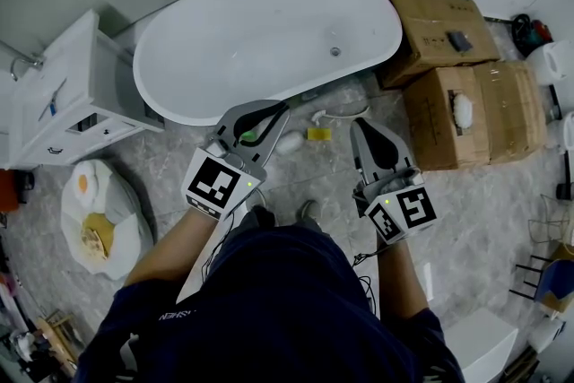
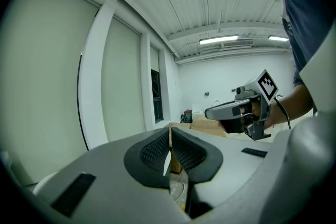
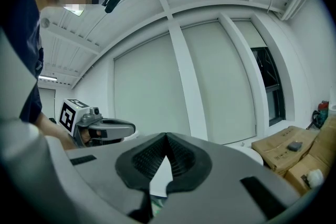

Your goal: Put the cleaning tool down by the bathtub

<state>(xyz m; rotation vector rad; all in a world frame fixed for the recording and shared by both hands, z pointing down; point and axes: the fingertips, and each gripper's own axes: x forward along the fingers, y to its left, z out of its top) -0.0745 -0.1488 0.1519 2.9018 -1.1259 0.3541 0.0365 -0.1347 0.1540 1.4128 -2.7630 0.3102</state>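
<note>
The white bathtub point(image 1: 269, 40) fills the upper middle of the head view. On the marble floor beside its near wall lies a white cleaning tool point(image 1: 291, 142), with a yellow sponge point(image 1: 318, 134) and a white hose-like piece point(image 1: 339, 113) close by. My left gripper point(image 1: 283, 108) hovers just left of the tool, shut with nothing between its pads point(image 2: 157, 150); something green point(image 1: 248, 136) shows past its jaw. My right gripper point(image 1: 358, 125) hangs to the right of the sponge, shut and empty. Both gripper views look up at walls and ceiling.
Two cardboard boxes point(image 1: 444, 33) point(image 1: 475, 114) stand right of the tub. A white cabinet point(image 1: 67, 94) is at the left, with a fried-egg shaped mat point(image 1: 97, 213) in front of it. The person's shoes point(image 1: 260, 215) are just below the grippers.
</note>
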